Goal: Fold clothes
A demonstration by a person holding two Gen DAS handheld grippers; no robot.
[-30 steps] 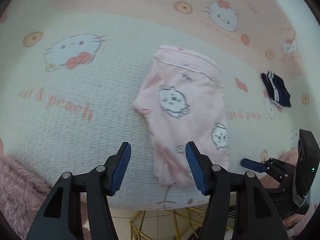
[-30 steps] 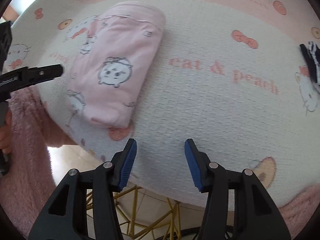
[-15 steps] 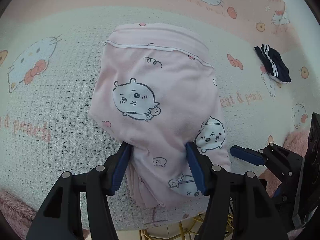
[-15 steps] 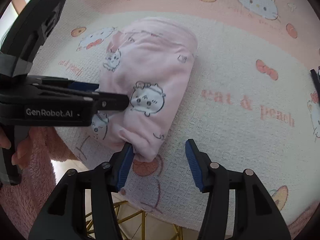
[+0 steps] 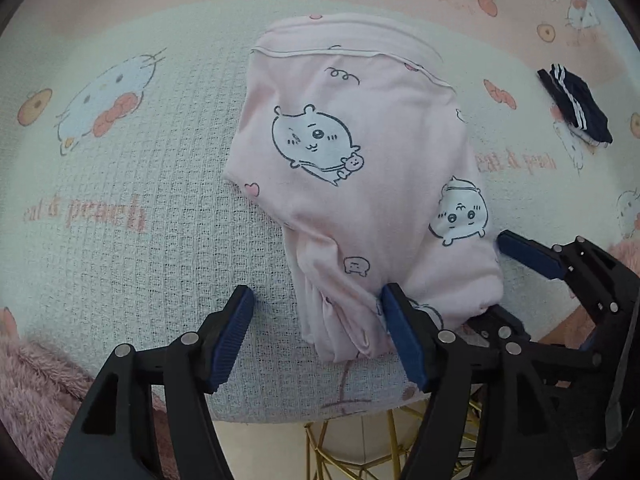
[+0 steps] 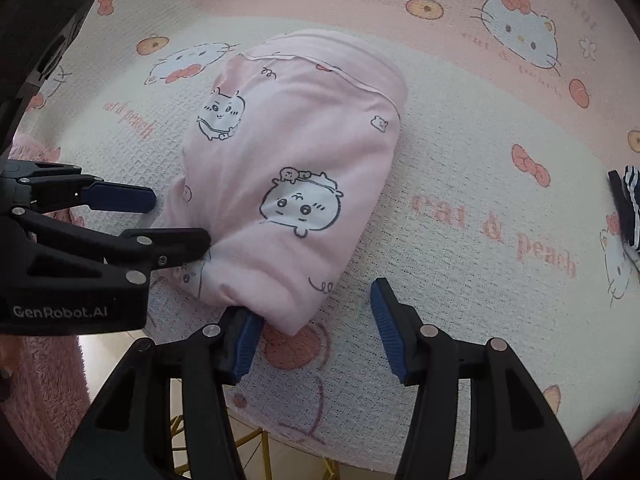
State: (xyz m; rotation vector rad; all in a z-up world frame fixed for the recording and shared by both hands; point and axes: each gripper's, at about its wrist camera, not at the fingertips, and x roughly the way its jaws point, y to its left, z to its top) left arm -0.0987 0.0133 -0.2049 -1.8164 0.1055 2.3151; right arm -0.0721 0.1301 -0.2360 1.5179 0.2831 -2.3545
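Note:
A folded pink garment (image 5: 352, 168) printed with white cartoon animals lies on the cat-print tablecloth (image 5: 140, 272). My left gripper (image 5: 318, 320) points down over its near left corner. Its jaws are opening: the right pad touches the bunched cloth and the left pad stands clear on the tablecloth. In the right wrist view the garment (image 6: 296, 160) reaches down to my right gripper (image 6: 316, 332), which is open. Its left pad touches the near corner and its right pad is well apart. The left gripper (image 6: 180, 220) sits at the garment's left edge there.
A small dark navy striped item (image 5: 576, 108) lies at the far right of the cloth, also at the picture edge as the navy item (image 6: 628, 208). The table's near edge runs just under both grippers, with gold wire legs (image 5: 360, 440) below. A fluffy pink sleeve (image 5: 24, 392) is at lower left.
Both grippers have closed in on the garment's near end, which was farther off a second ago. The left jaws now stand wider than half a second ago. The garment has not moved.

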